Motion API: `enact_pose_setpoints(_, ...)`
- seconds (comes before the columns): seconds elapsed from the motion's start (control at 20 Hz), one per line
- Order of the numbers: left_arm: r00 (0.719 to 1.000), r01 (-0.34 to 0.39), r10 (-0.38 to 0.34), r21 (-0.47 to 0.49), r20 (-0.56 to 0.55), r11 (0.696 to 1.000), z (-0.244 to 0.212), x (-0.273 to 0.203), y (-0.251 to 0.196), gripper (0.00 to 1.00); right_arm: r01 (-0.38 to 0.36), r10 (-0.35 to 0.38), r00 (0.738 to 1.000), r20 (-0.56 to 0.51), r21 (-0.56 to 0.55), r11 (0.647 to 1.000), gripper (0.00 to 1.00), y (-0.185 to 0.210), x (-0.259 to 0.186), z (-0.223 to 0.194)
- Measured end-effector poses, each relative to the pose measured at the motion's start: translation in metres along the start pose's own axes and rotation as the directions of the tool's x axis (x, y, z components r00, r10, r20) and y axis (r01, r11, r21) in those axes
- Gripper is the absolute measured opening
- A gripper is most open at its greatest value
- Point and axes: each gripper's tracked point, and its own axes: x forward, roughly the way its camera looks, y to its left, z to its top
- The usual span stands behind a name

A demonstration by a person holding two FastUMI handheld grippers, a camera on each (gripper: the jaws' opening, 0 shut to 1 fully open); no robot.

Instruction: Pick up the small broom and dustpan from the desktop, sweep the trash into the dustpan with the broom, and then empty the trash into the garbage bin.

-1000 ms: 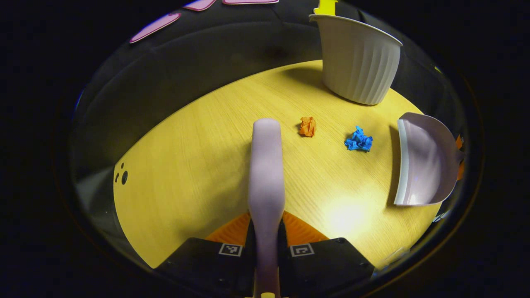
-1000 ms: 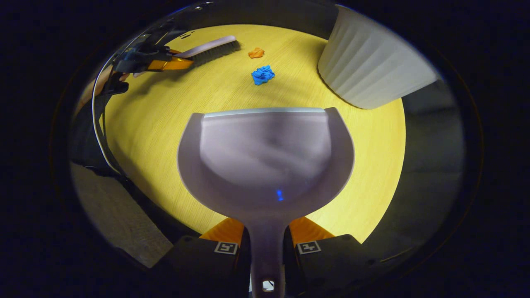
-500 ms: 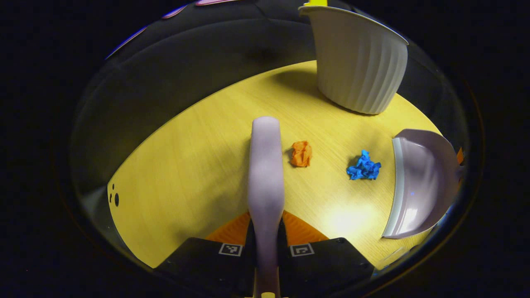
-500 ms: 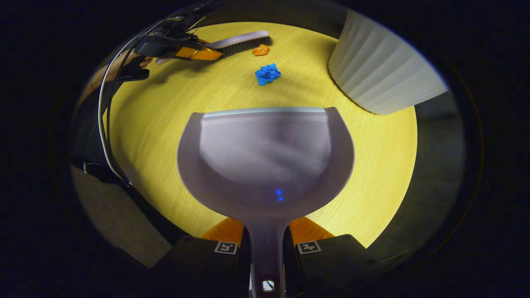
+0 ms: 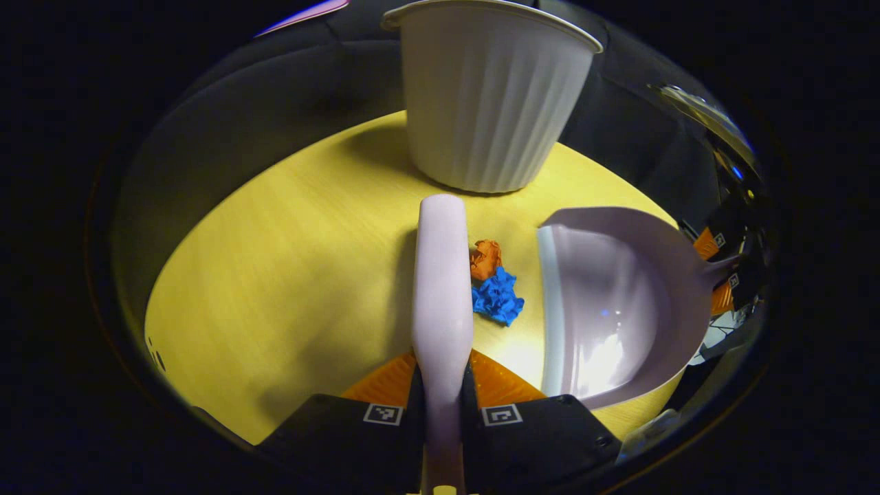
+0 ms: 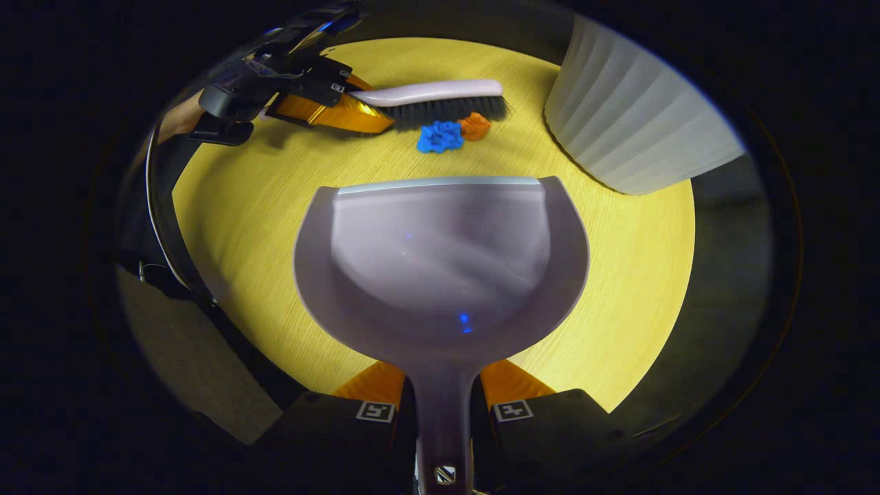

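Note:
My left gripper is shut on the handle of the pale lilac broom, which reaches forward over the yellow table. An orange paper ball and a blue paper ball lie bunched together against the broom's right side. Just right of them rests the lilac dustpan, its lip facing the balls. In the right gripper view my right gripper is shut on the dustpan handle. Beyond its lip sit the blue ball and orange ball, pressed by the broom's dark bristles. The left gripper holds that broom.
A white ribbed garbage bin stands on the table's far side, just past the broom tip; in the right gripper view the bin is at the upper right. The round yellow tabletop has its edge close behind the bin and at both sides.
The broom swept rightward, pushing the orange ball against the blue one and both toward the dustpan. The dustpan's lip now sits much closer to the balls.

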Motion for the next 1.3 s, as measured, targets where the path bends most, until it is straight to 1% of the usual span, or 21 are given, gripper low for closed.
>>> enact_pose_setpoints(0.25, 0.991, 0.131, -0.131, -0.006, -0.012, 0.991, -0.003, -0.002, -0.039, 0.28, -0.003, 0.003, 1.000, 0.025, -0.007, 1.000, 0.37, 0.000, 0.001, -0.006)
enact_pose_setpoints(0.3, 0.989, 0.145, -0.145, -0.010, -0.012, 0.989, -0.003, -0.002, -0.041, 0.28, -0.003, 0.003, 1.000, 0.030, -0.006, 1.000, 0.37, 0.001, 0.001, -0.007)
enact_pose_setpoints(0.35, 0.988, 0.153, -0.153, -0.019, -0.013, 0.988, -0.003, -0.003, -0.045, 0.28, -0.003, 0.003, 0.999, 0.034, -0.001, 1.000, 0.33, 0.001, 0.002, -0.008)
enact_pose_setpoints(0.4, 0.987, 0.161, -0.162, -0.031, -0.013, 0.986, -0.003, -0.004, -0.049, 0.28, -0.001, 0.001, 0.999, 0.044, 0.005, 1.000, 0.37, 0.001, 0.003, -0.008)
enact_pose_setpoints(0.55, 0.976, 0.215, -0.216, -0.068, -0.009, 0.974, -0.003, -0.009, -0.072, 0.28, 0.006, -0.008, 0.997, 0.076, 0.027, 1.000, 0.37, 0.003, 0.007, -0.010)
enact_pose_setpoints(0.6, 0.976, 0.217, -0.218, -0.069, -0.005, 0.974, -0.003, -0.013, -0.074, 0.28, 0.009, -0.012, 0.996, 0.088, 0.035, 0.999, 0.37, 0.004, 0.008, -0.010)
enact_pose_setpoints(0.65, 0.978, 0.206, -0.206, -0.073, 0.002, 0.976, -0.002, -0.017, -0.075, 0.27, 0.014, -0.019, 0.994, 0.103, 0.043, 0.999, 0.37, 0.003, 0.009, -0.011)
enact_pose_setpoints(0.7, 0.981, 0.193, -0.193, -0.083, 0.015, 0.978, -0.002, -0.022, -0.074, 0.27, 0.021, -0.028, 0.992, 0.124, 0.054, 0.998, 0.41, 0.003, 0.010, -0.011)
enact_pose_setpoints(0.75, 0.984, 0.178, -0.175, -0.096, 0.032, 0.979, 0.001, -0.027, -0.073, 0.27, 0.025, -0.035, 0.988, 0.150, 0.066, 0.997, 0.37, 0.005, 0.010, -0.010)
enact_pose_setpoints(0.9, 0.991, 0.115, -0.104, -0.130, 0.090, 0.985, -0.001, -0.041, -0.062, 0.27, 0.032, -0.056, 0.975, 0.213, 0.113, 0.993, 0.37, 0.005, 0.007, -0.008)
enact_pose_setpoints(0.95, 0.992, 0.088, -0.073, -0.143, 0.106, 0.986, -0.002, -0.048, -0.056, 0.27, 0.039, -0.067, 0.974, 0.218, 0.133, 0.990, 0.33, 0.007, 0.001, -0.010)
enact_pose_setpoints(1.0, 0.992, 0.058, -0.040, -0.157, 0.119, 0.986, -0.003, -0.056, -0.051, 0.27, 0.044, -0.078, 0.973, 0.216, 0.159, 0.986, 0.37, 0.008, -0.005, -0.010)
enact_pose_setpoints(1.15, 0.990, -0.022, 0.052, -0.214, 0.135, 0.977, -0.011, -0.071, -0.035, 0.27, 0.054, -0.109, 0.972, 0.207, 0.251, 0.966, 0.37, 0.012, -0.022, -0.013)
enact_pose_setpoints(1.3, 0.988, -0.068, 0.101, -0.261, 0.118, 0.963, -0.020, -0.080, -0.029, 0.26, 0.076, -0.147, 0.965, 0.216, 0.306, 0.949, 0.37, 0.010, -0.025, -0.006)
